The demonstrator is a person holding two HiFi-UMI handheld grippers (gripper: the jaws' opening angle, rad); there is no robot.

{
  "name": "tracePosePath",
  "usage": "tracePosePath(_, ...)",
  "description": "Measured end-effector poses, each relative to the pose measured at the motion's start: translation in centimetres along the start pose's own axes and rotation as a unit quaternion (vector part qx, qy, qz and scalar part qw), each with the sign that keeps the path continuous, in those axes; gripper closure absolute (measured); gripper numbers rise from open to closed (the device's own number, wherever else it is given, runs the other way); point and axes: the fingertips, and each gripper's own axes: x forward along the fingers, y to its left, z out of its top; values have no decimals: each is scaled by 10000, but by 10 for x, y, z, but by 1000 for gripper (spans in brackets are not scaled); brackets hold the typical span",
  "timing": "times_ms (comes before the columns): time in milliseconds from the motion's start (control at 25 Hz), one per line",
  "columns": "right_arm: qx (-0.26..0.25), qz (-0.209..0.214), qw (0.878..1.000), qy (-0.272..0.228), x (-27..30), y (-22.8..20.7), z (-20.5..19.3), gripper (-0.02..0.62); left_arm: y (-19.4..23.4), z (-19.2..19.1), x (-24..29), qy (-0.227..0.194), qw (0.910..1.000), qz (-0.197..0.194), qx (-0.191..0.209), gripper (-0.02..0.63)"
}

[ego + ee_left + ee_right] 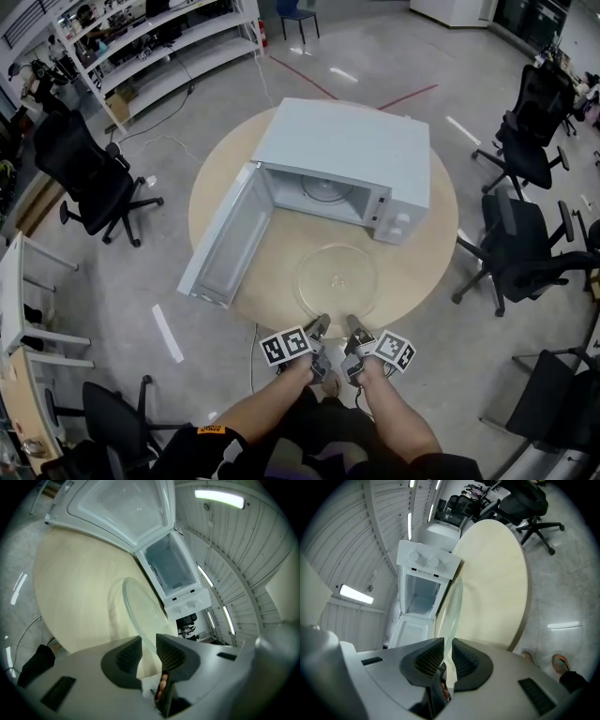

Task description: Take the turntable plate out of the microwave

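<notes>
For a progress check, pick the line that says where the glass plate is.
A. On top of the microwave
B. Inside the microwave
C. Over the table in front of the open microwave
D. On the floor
C: the glass plate is outside the microwave, over the table, with its near rim between the jaws of the left gripper and the right gripper.

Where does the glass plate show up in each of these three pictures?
Head view: the glass plate is low in the middle, over the round table, in front of the microwave.
Left gripper view: the glass plate is at the centre, nearly edge-on, rising from between the jaws.
Right gripper view: the glass plate is at the centre, edge-on, rising from between the jaws.
Shared landmark: the open microwave.
</notes>
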Motion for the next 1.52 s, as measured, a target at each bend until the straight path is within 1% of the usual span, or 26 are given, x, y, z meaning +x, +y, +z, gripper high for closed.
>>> tracePosePath(120,48,-155,9999,14,1,-8,0,531,5,-5,4,230,9997,-39,-44,482)
tracePosePath(280,118,-411,9991,-18,1,-18,1,535,9,-11,8,639,9979,-105,13,477)
tracePosePath(360,133,-515,9986,-43,2,-22,2,537,11,-14,10,805,9966,-130,69,477)
tracePosePath(480,167,-702,9973,-96,0,-29,6,537,14,-18,8,980,9949,-48,233,477)
tracePosePath(600,209,-922,9954,-118,0,-37,11,535,20,-19,5,1054,9939,67,319,477)
tracePosePath(720,224,-1142,9932,-30,1,-43,12,535,22,-17,4,1023,9940,123,354,477)
tracePosePath(880,71,-1373,9905,69,0,-44,12,535,22,-14,3,975,9942,182,415,477)
tracePosePath(1040,-275,-1769,9837,151,-12,-48,16,535,23,-17,4,971,9941,212,428,477)
tracePosePath(1200,-975,-1975,9754,103,-25,-41,25,535,22,-19,0,997,9935,229,504,477)
tracePosePath(1360,-1677,-1824,9687,146,-35,-22,25,535,20,-18,-12,901,9932,301,669,477)
tracePosePath(1440,-2121,-1715,9619,170,-41,-11,24,537,16,-15,-22,785,9933,298,794,477)
tracePosePath(1520,-2581,-1611,9524,196,-47,1,22,537,9,-10,-32,599,9934,271,935,478)
